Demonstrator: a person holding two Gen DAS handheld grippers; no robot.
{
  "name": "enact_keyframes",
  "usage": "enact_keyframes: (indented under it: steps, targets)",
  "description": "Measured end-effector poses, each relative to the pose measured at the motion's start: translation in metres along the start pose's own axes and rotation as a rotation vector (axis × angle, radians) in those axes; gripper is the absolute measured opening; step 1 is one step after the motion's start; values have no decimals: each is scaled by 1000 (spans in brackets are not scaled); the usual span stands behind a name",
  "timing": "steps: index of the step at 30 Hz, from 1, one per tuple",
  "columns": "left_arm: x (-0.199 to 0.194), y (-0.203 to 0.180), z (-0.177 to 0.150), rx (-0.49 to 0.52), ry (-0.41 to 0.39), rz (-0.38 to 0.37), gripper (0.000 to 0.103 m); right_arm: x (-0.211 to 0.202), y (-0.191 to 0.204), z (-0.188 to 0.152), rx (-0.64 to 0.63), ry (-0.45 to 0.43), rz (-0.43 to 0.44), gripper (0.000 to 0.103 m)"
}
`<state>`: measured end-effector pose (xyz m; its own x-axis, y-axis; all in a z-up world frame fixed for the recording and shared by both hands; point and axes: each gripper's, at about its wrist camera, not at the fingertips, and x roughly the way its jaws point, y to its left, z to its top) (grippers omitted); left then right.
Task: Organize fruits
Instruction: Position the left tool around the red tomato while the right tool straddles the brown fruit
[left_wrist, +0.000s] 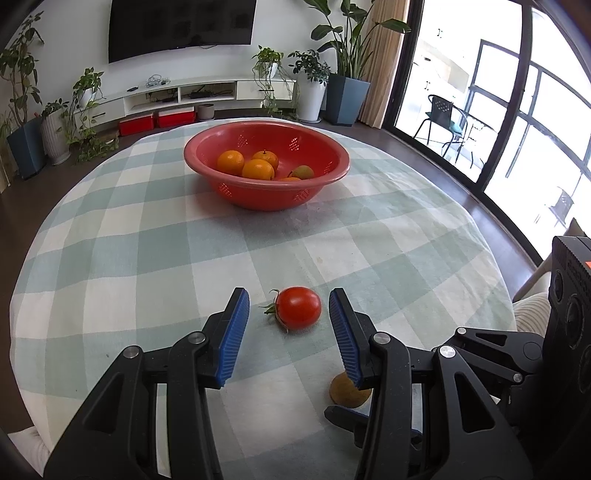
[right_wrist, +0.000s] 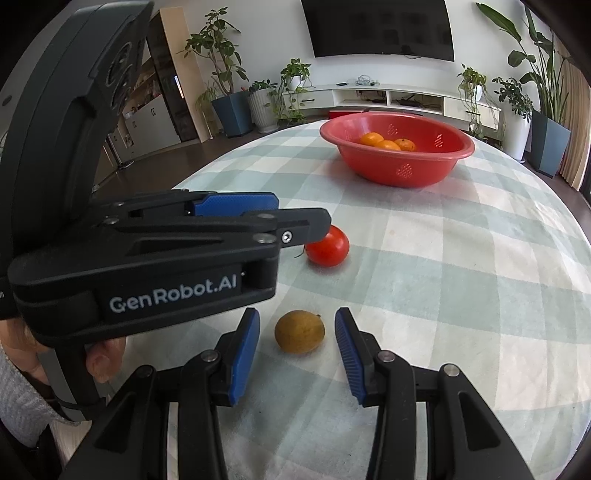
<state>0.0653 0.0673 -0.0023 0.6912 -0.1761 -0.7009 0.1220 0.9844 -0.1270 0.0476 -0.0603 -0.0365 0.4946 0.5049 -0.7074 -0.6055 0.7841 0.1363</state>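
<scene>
A red tomato with a green stem lies on the checked tablecloth. My left gripper is open, and its blue pads stand on either side of the tomato with gaps showing. A round brown fruit lies closer to the table's near edge. My right gripper is open around it without touching. At the far side of the table a red bowl holds several oranges and a green-red fruit.
In the right wrist view the left gripper's black body and a hand fill the left side. Potted plants, a white TV cabinet and glass doors lie beyond the round table.
</scene>
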Motion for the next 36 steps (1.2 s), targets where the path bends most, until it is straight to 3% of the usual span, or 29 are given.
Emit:
enact_keyframes:
  steps: [25, 36]
  targets:
    - [10, -4, -2, 7, 25, -10, 43, 13, 5, -1, -13, 26, 2, 46]
    - [16, -7, -5, -1, 36, -18, 43, 11, 2, -2, -12, 30, -9, 32]
